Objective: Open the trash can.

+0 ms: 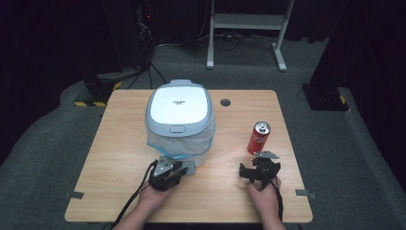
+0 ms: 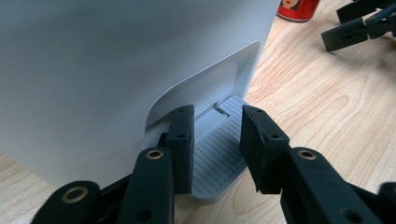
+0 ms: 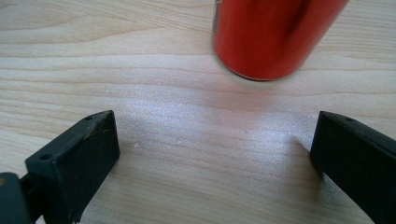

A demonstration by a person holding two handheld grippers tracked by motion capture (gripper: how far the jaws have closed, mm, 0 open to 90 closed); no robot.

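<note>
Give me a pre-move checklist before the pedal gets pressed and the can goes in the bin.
1. Left claw lined up on the bin's ribbed pedal: ok, jaws straddle it.
2. Left claw pressing the pedal: cannot tell.
3. Bin lid open for the can: not ok, it is down.
4. Right claw open wide enough for the red can: ok.
5. Can between the right jaws: not ok, it stands ahead of them.
6. Can upright on the table: ok.
</note>
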